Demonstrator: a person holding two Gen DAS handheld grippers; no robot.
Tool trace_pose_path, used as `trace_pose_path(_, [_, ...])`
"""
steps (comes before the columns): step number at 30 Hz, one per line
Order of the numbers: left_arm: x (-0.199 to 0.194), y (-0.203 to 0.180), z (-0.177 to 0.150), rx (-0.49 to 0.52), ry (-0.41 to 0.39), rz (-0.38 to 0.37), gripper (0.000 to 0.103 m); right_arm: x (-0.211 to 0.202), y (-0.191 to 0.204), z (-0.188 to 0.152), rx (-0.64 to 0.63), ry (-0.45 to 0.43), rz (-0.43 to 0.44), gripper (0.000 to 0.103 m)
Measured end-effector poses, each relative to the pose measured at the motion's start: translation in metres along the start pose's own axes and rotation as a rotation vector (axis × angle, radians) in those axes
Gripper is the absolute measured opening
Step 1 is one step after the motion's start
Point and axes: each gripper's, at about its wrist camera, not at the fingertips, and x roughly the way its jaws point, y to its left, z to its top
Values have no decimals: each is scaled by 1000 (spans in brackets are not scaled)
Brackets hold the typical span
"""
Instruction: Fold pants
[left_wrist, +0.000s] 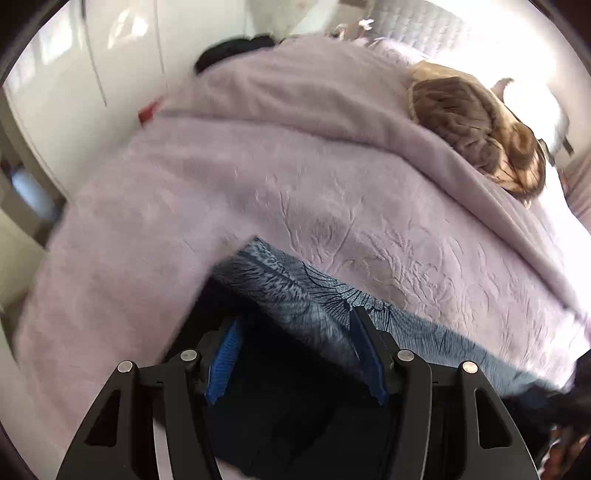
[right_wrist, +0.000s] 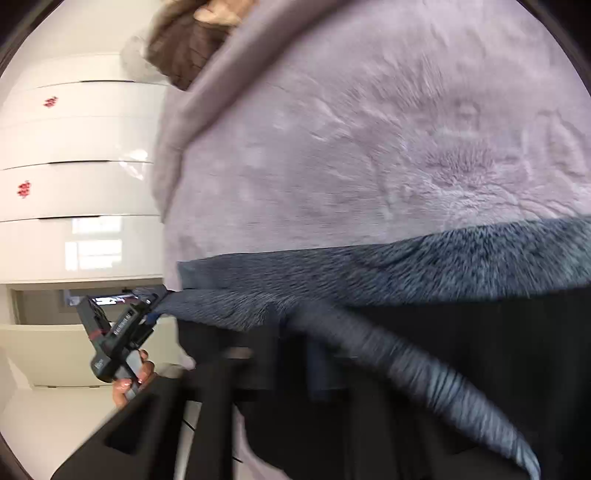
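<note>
Pants (left_wrist: 280, 413) at blanket (left_wrist: 295, 177) edge, left gripper (left_wrist: 295, 354) jaws apart.

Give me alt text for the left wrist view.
The left gripper, blue pads apart, hangs over a blue-grey patterned fabric lying on a lilac bedspread, with dark cloth directly beneath the jaws. A brown knitted item sits further back on the bed; the picture is motion-blurred.

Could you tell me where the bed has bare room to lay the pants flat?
The lilac blanket lies bare between the blue fleece at its near edge and the brown cushion at the far corner. It is crowded near the fleece, where dark fabric bunches.
</note>
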Motion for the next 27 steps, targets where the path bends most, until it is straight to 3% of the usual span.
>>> trace_pose_path(1, [-9, -2, -2, 29, -17, 9, 64, -9, 10, -4, -21, -10, 6, 75])
trace_pose_path(2, [-16, -4, -4, 46, -27, 14, 78, -16, 18, -8, -47, -21, 8, 75])
trace_pose_path(3, [-20, -7, -7, 58, -42, 21, 83, -25, 31, -17, -92, -29, 20, 74])
trace_pose_path(6, [-2, -28, -15, 123, -8, 16, 83, -18, 51, -28, -178, 0, -4, 62])
trace_pose_path(8, [23, -42, -20, 139, 39, 27, 83, 4, 55, -23, -211, 24, -46, 61])
trace_pose_path(10, [56, -54, -26, 147, 92, 69, 83, 25, 40, -16, -197, 44, -91, 61])
trace_pose_path(12, [61, -62, -30, 172, 72, 103, 83, 33, 21, -7, -166, 35, -140, 54])
trace_pose_path(17, [22, -71, -41, 269, 83, 64, 83, -33, 10, -7, -85, -81, -43, 54])
trace_pose_path(19, [-1, -86, -56, 352, 86, 16, 83, -73, 4, -23, -77, -117, -39, 58])
trace_pose_path(22, [-32, -118, -82, 439, 114, -125, 83, -127, -16, -69, -13, -179, -77, 58])
trace_pose_path(27, [-59, -198, -142, 564, 238, -426, 83, -199, -67, -193, 206, -298, -154, 58])
